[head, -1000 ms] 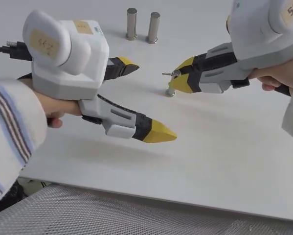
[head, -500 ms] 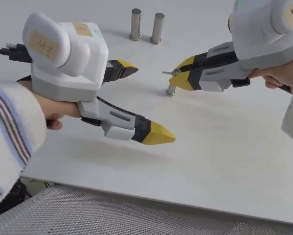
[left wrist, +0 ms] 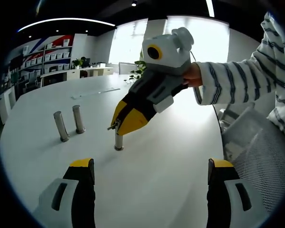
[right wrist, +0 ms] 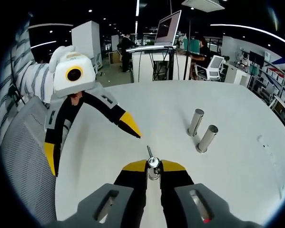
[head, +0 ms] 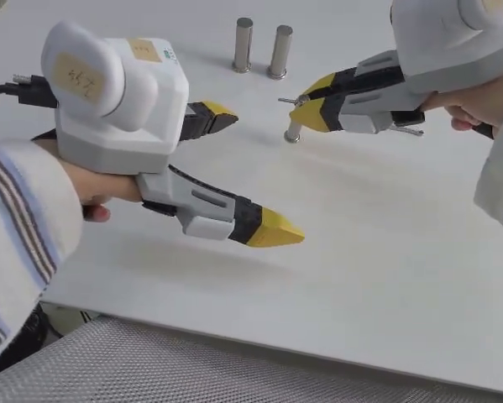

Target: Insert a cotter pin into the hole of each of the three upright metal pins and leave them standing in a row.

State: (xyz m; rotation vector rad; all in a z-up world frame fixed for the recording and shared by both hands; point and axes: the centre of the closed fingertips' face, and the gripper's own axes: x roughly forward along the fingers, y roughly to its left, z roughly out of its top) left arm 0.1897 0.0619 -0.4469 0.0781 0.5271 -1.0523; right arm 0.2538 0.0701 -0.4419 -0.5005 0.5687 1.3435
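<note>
Yellow-tipped and black-jawed, the right gripper is reaching in from the upper right of the head view. Its jaws are pressing together on the top of a short silver metal pin. That pin is standing upright on the white tabletop, just above the frame's centre. A thin wire cotter pin is sticking out to the left from the clamped top; whether it is passing through the hole cannot be told.

At the left centre of the head view, the left gripper is hovering over the table with its jaws spread wide, gripping nothing. One yellow tip is pointing toward the held pin without touching it. A hand in a striped sleeve is holding it from the lower left.

Two taller silver cylindrical pins are standing side by side, slightly apart, at the top centre of the frame, near the short pin.
</note>
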